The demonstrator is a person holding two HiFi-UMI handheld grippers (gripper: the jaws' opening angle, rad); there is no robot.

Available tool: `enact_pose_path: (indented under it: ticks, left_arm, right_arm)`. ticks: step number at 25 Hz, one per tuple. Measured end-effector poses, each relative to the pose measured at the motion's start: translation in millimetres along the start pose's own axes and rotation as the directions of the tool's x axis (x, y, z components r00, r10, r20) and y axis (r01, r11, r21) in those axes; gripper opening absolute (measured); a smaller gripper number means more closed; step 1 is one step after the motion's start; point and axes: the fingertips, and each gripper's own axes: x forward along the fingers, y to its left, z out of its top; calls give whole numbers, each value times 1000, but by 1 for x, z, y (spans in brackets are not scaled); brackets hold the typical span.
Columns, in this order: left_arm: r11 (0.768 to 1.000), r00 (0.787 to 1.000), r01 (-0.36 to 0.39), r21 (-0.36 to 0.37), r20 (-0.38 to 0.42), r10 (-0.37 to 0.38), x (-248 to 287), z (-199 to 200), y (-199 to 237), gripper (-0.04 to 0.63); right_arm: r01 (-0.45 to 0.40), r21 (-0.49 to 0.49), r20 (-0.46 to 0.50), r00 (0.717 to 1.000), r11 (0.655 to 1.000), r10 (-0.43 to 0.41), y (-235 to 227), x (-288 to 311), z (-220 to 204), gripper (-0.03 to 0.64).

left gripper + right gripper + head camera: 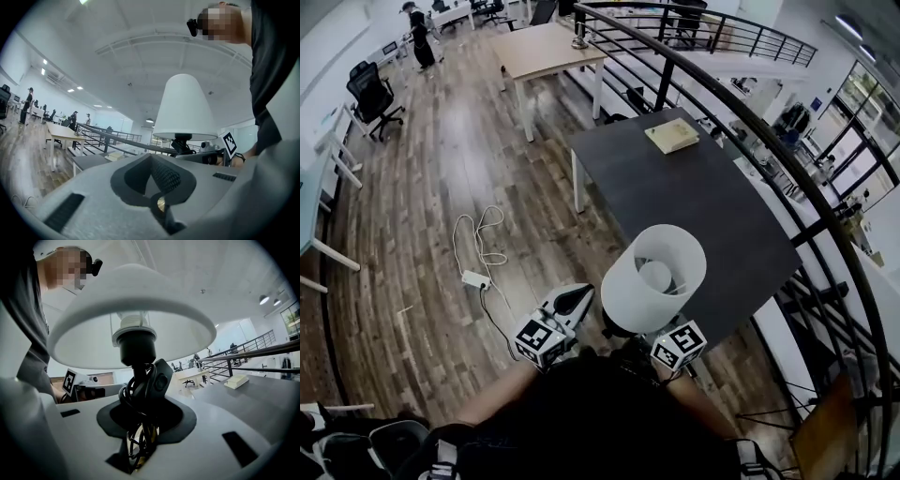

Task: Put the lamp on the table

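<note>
The lamp has a white conical shade (653,277) and a black stem with its black cord (140,390) coiled round it. My right gripper (140,430) is shut on that stem, below the bulb socket (136,341), and holds the lamp upright. In the head view the shade hides the right jaws and hangs over the near edge of the dark grey table (703,187). My left gripper (578,297) is just left of the lamp, off the table, its jaws together with nothing between them. In the left gripper view the shade (185,108) stands to the right of those jaws.
A pale flat box (672,136) lies at the table's far end. A black curved railing (750,122) runs along its right side. A white power strip with its cord (475,278) lies on the wooden floor to the left. Farther off are a wooden table (546,49) and an office chair (373,94).
</note>
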Motion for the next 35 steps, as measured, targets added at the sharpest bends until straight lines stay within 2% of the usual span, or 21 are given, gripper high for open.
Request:
enact_pose_path:
  ticks: [8, 15, 26, 35]
  left_arm:
    - [991, 991, -133, -14, 17, 134, -30, 2, 43, 9]
    - [980, 980, -196, -20, 10, 197, -36, 1, 71, 9]
    - [986, 986, -167, -20, 4, 167, 24, 5, 104, 9]
    - [987, 987, -161, -21, 14, 162, 114, 19, 140, 9]
  right_arm:
    - [-90, 19, -41, 995, 996, 91, 3, 54, -6, 104]
    - [-162, 34, -51, 985, 986, 164, 0, 94, -6, 104]
    - [-162, 33, -67, 984, 986, 164, -61, 127, 8, 104]
    - [-155, 19, -56, 986, 988, 156, -149, 145, 39, 104]
